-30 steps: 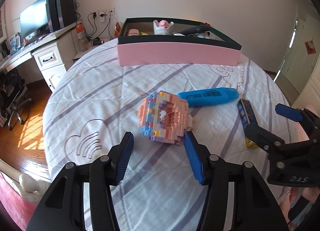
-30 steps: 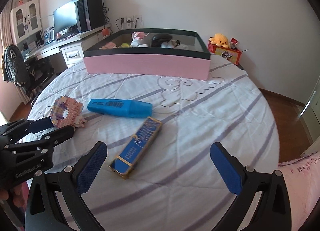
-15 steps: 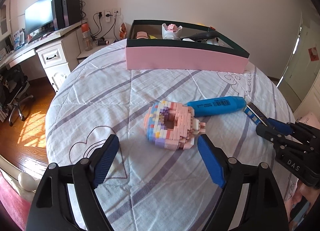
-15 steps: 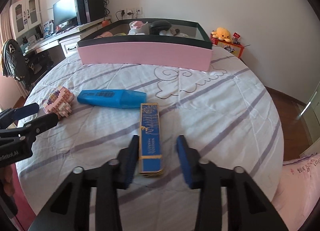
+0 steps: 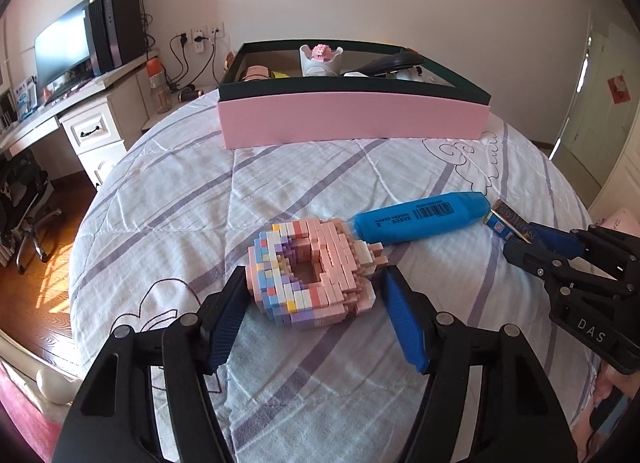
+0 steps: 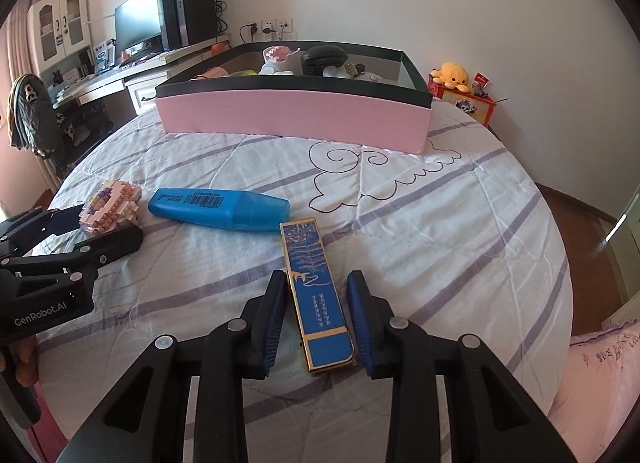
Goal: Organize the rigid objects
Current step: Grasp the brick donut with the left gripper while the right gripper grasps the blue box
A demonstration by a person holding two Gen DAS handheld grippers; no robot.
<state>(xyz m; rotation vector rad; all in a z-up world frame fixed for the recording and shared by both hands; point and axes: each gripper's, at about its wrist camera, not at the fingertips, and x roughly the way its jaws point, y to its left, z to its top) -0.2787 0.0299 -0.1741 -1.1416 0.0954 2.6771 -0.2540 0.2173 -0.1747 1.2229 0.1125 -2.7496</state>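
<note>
A pastel brick-built donut (image 5: 280,287) lies on the striped bedspread between the fingers of my left gripper (image 5: 315,279). Its jaws are closing: the left pad touches the donut and a thin gap shows at the right pad. A big blue highlighter (image 5: 420,219) lies just behind the donut. My right gripper (image 6: 317,281) is shut on the near half of a long blue and gold box (image 6: 308,263), which points away along the fingers. From the left wrist view the right gripper (image 5: 520,243) clamps the blue and gold box (image 5: 506,217) at the right edge.
A pink box with a dark green rim (image 5: 352,119) stands at the back of the bed and holds a white cup, a black object and other items. A desk with a monitor (image 5: 64,51) is to the left. The bed's rounded edge drops to a wooden floor.
My right gripper went from wide open to shut on the blue and gold box, which turned in line with the fingers. My left jaws widened, came forward around the donut, then narrowed.
</note>
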